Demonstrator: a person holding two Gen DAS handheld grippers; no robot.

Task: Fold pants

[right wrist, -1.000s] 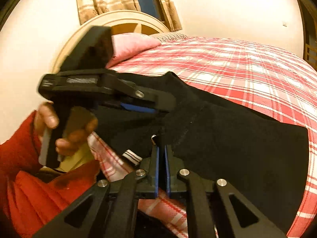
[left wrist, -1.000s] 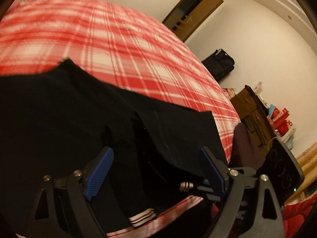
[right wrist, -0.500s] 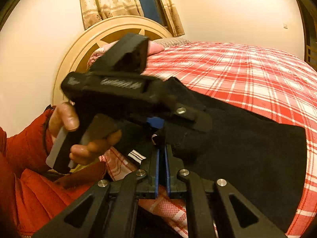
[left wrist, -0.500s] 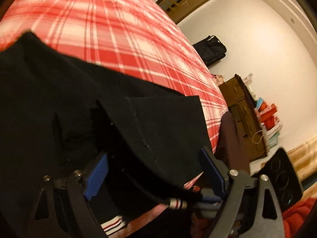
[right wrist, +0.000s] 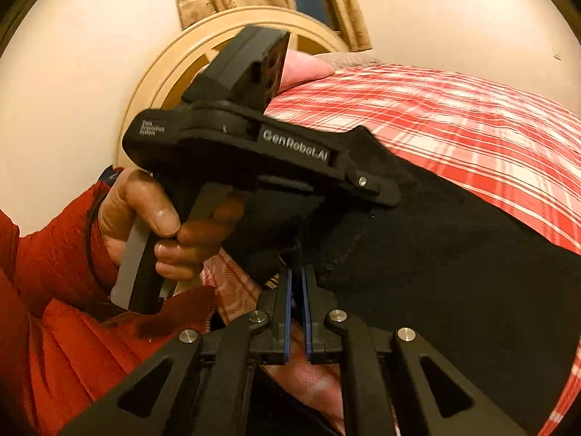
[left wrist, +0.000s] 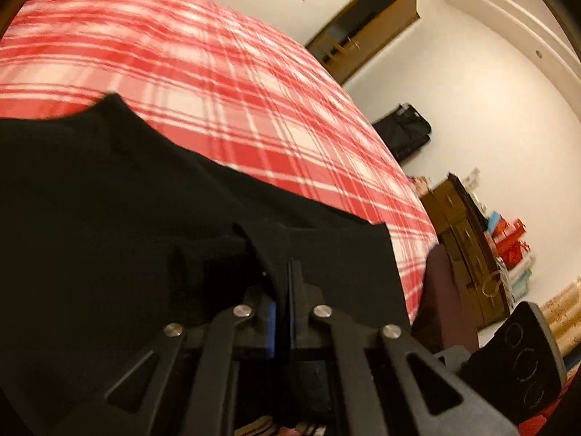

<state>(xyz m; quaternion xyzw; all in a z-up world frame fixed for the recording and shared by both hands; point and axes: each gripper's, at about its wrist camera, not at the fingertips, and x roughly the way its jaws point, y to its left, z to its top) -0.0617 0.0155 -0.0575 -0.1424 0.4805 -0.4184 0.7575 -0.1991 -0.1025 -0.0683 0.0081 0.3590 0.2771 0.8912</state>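
The black pants (left wrist: 109, 200) lie spread on the red plaid bed (left wrist: 181, 72). My left gripper (left wrist: 283, 279) is shut on a raised fold of the black fabric near the pants' near edge. In the right wrist view the pants (right wrist: 454, 272) fill the right side. My right gripper (right wrist: 297, 272) is shut on the pants' edge close to the left gripper's body (right wrist: 254, 152), which a hand in a red sleeve (right wrist: 145, 214) holds just above and left of it.
A round wooden headboard (right wrist: 174, 58) and curtains stand behind the bed. A brown dresser (left wrist: 468, 247), a black bag (left wrist: 403, 130) and a dark door (left wrist: 363, 25) line the far wall. The bed's near edge lies just under both grippers.
My left gripper was open around the fabric fold and has now shut on it. The right gripper stays shut on the pants' edge. The left gripper has moved closer to the right one.
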